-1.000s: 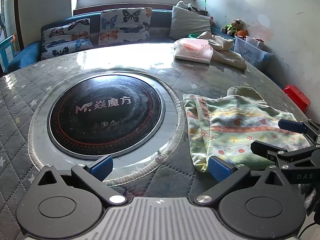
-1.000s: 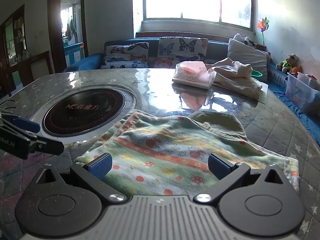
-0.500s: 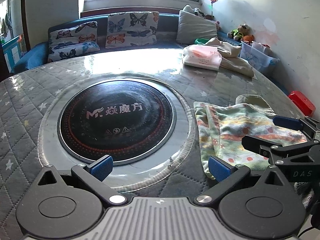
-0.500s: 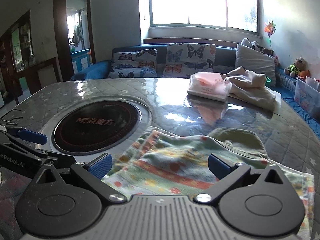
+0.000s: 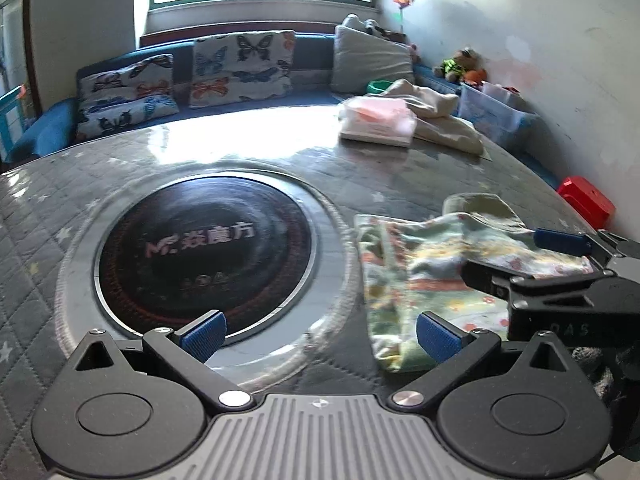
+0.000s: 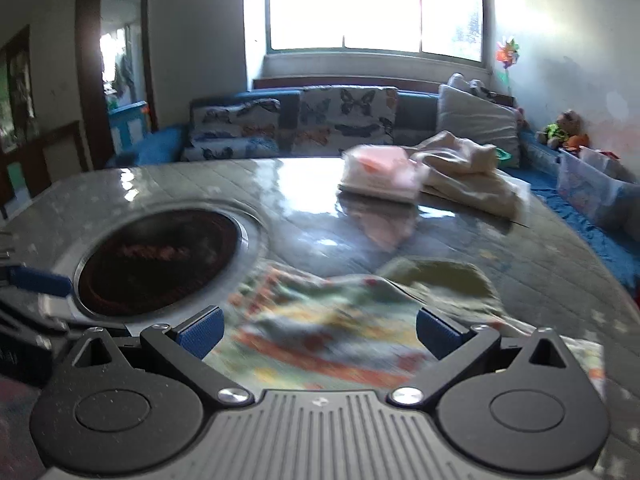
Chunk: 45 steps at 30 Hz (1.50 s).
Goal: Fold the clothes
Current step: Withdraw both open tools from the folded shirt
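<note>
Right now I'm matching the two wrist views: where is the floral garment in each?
Left wrist: garment lies lower right, right of the round burner.
Right wrist: garment lies bottom centre, between the open fingers.
Shared landmark: pink packet far across the table.

Strong daylight is thrown in from the window (image 6: 376,12), which is blown out to white. Heavy glare is bounced off the tabletop (image 5: 224,140). The right wrist view is badly motion-blurred, especially the patterned garment (image 6: 320,332). Edges are bent and vignetted by fisheye distortion.
</note>
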Each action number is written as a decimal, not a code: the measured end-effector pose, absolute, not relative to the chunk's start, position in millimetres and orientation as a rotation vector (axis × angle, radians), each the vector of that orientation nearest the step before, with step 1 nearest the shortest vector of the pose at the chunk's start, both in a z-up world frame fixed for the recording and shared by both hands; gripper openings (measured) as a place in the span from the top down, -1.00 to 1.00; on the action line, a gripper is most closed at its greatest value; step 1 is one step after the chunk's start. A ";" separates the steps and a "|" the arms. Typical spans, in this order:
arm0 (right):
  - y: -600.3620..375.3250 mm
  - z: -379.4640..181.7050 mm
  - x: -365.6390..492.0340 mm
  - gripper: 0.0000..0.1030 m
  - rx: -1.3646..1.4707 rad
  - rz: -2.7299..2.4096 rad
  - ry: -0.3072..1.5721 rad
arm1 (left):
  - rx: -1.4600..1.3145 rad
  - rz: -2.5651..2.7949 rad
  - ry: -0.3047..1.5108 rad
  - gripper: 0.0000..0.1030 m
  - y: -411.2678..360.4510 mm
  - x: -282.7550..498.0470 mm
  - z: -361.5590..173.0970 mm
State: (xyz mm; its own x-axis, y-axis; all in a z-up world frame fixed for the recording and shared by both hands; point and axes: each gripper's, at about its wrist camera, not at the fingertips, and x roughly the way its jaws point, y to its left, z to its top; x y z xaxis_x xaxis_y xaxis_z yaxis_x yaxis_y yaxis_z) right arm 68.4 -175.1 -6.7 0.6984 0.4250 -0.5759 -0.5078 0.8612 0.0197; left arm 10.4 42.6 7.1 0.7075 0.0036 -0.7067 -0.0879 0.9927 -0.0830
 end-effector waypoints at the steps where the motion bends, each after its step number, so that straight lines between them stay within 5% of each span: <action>1: -181.6 -7.8 67.6 -1.00 -0.142 0.511 0.612 | -0.113 0.042 0.785 -1.00 39.2 11.3 6.6; 45: -288.3 -30.3 -0.3 -1.00 -0.068 0.294 0.761 | -0.020 -0.158 0.863 -1.00 -49.9 -9.7 -11.8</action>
